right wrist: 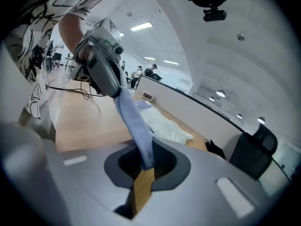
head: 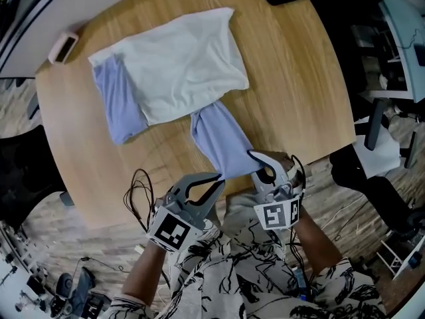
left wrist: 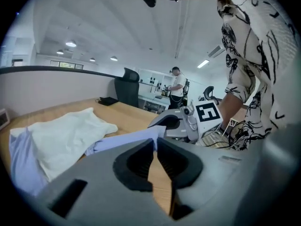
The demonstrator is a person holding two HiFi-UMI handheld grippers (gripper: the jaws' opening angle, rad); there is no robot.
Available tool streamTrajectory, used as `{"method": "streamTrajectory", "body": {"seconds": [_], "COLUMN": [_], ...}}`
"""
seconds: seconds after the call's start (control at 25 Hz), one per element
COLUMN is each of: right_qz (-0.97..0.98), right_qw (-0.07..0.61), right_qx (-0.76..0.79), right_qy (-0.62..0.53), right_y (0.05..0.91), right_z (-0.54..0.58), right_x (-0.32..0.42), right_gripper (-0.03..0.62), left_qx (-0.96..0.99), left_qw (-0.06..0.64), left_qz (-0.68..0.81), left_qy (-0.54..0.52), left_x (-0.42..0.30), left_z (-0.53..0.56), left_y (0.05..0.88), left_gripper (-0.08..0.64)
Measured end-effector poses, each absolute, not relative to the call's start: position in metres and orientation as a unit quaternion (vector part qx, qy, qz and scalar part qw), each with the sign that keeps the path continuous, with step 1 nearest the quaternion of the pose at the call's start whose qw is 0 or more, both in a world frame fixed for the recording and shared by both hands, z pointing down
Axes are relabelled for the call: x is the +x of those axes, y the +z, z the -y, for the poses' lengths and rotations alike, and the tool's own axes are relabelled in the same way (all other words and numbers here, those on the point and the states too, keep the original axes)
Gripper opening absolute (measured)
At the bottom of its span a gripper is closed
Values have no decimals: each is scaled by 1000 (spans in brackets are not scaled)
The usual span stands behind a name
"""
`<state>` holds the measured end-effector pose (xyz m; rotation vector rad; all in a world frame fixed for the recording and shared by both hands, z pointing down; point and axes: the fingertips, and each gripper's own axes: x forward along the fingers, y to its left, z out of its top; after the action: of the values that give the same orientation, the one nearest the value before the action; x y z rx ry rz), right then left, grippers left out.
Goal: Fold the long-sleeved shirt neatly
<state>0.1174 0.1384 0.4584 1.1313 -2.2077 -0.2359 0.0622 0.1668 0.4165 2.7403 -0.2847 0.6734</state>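
Near edge of the bench (head: 299,98): left gripper (head: 221,177) and right gripper (head: 254,157) side by side. Fingers of both are pinched shut on the cuff end of one blue sleeve (head: 219,138), held up off the wood. Sleeve runs back to the shirt (head: 186,65), white body flat mid-bench. Other blue sleeve (head: 118,105) is tucked along one side of the body. Small pinkish box (head: 63,47) sits at a far corner.
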Motion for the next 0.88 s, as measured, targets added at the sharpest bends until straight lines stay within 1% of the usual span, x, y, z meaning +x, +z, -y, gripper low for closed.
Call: {"method": "streamTrajectory", "body": {"seconds": [0.16, 0.32, 0.44, 0.6, 0.68, 0.88], "right_qz": [840, 844, 848, 856, 864, 886], "right_qw": [324, 316, 323, 337, 331, 325], "right_qx": [415, 413, 402, 375, 367, 331], "right_qy": [-132, -133, -119, -113, -93, 3], "right_y": [429, 404, 409, 423, 421, 415], "right_z": [-141, -139, -136, -143, -142, -115], "right_x": [145, 163, 177, 183, 183, 171], "right_gripper": [17, 17, 17, 15, 17, 15], "left_qx": [962, 965, 963, 958, 953, 943], "left_qw": [124, 116, 110, 118, 121, 119], "left_qz": [109, 121, 138, 159, 166, 173], "left_qy": [219, 201, 203, 208, 221, 260], "left_x": [89, 105, 118, 127, 126, 115], "left_z": [-175, -178, -177, -175, -167, -121], "left_y": [394, 374, 373, 377, 376, 373], "left_gripper": [32, 32, 34, 34, 34, 35]}}
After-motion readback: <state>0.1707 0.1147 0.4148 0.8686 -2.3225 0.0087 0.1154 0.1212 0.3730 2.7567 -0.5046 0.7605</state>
